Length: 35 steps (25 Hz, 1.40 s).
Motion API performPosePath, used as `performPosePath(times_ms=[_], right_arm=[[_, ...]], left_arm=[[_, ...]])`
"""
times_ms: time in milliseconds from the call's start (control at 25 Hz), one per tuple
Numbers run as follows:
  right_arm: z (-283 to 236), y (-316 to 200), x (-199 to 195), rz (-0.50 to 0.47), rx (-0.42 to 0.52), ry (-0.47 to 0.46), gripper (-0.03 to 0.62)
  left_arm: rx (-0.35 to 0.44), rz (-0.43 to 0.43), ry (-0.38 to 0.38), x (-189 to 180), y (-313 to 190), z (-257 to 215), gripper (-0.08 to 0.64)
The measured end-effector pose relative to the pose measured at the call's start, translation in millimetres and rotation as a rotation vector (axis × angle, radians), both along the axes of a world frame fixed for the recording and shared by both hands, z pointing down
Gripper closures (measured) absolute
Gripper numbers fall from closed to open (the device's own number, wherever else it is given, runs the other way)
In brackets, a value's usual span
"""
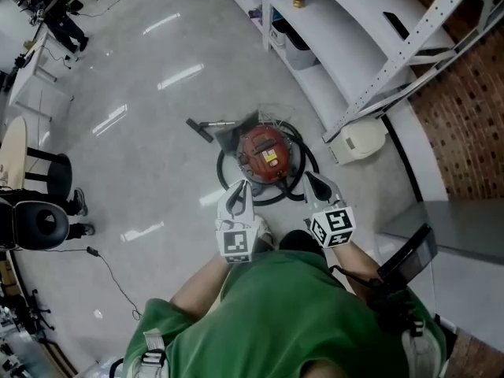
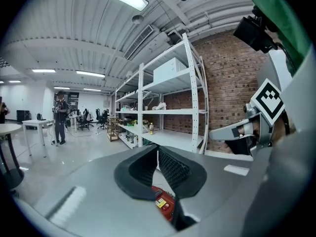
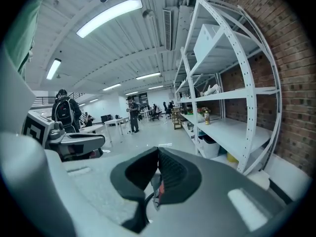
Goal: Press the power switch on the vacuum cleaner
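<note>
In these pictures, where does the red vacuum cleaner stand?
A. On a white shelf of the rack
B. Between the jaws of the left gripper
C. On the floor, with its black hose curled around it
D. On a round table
C: the head view shows the vacuum cleaner on the grey floor, ringed by its black hose.

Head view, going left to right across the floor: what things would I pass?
Black chair → vacuum nozzle → red vacuum cleaner → cream box.
</note>
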State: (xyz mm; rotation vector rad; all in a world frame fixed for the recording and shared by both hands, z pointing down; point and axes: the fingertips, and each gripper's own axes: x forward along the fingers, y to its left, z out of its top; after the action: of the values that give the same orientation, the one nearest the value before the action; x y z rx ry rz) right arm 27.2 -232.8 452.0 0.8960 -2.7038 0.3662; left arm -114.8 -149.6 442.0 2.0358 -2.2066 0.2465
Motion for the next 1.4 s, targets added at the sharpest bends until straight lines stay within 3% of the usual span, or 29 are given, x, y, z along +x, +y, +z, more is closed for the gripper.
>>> performPosePath(times_ms=[440,1400], right_arm=[[35.6,-32.8,-25.5,-0.076,-0.048,0.069,0.589],[169.8,-104.0,-52.6,-0.292,-0.208,0.194,0.588]], left_arm=[[-0.081,-0.079,0.037,-17.2,-15.3,35.6,0.552],[-0.323,-0.262,0.087,-6.0,-64.1,146.8,0.552]])
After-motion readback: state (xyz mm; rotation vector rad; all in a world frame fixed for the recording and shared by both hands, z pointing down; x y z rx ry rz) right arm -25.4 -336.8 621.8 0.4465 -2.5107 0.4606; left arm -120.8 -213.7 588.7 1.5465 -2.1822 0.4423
